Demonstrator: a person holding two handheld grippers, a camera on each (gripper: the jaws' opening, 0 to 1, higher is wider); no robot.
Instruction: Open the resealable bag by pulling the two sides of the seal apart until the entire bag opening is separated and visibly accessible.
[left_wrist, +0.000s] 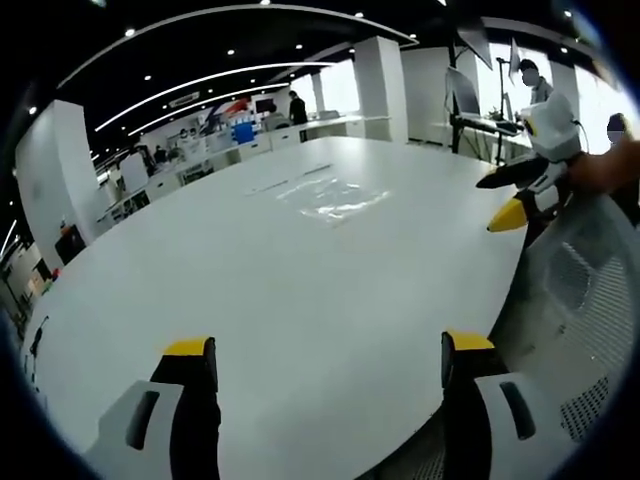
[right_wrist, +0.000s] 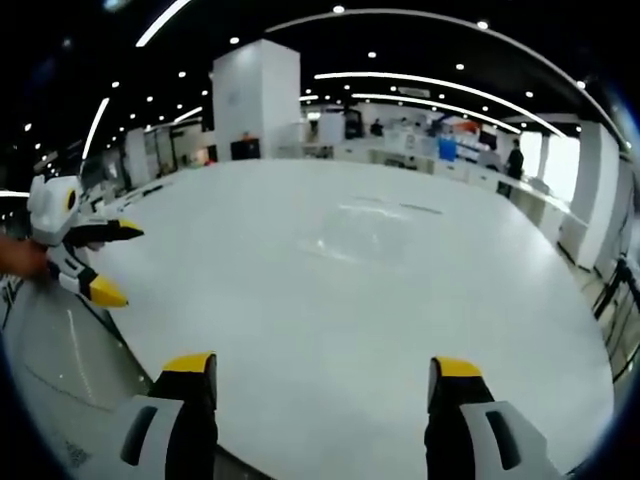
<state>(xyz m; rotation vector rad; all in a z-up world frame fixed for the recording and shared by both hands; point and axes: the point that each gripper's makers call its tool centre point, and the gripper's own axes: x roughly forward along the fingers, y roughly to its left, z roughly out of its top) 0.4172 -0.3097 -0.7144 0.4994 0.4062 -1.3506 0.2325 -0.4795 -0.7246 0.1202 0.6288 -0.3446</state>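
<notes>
**Both tools spread wide and bare, clear bag lying flat ahead**

Left tool (left_wrist: 330, 365) has its yellow-tipped jaws set wide apart with nothing between them, poised above the near part of the white worktop (left_wrist: 300, 290). Right tool (right_wrist: 325, 385) stands the same way, jaws parted and bare; it also comes into the left gripper view from the right (left_wrist: 520, 195), likewise unclenched.

Farther out, well apart from both tools, the resealable bag (left_wrist: 335, 197) lies flat near the middle of the worktop, also seen in the right gripper view (right_wrist: 370, 225). It is transparent and shows mainly as glare and faint creases; where its seal strip runs I cannot tell for sure.

By its look, the bag is thin, light, limp film: slippery, likely to slide on the smooth worktop and to buckle instead of resisting a push. A sound hold would probably be one tool on each lip just above the seal, near the middle of the opening, pinching a single layer apiece.
</notes>
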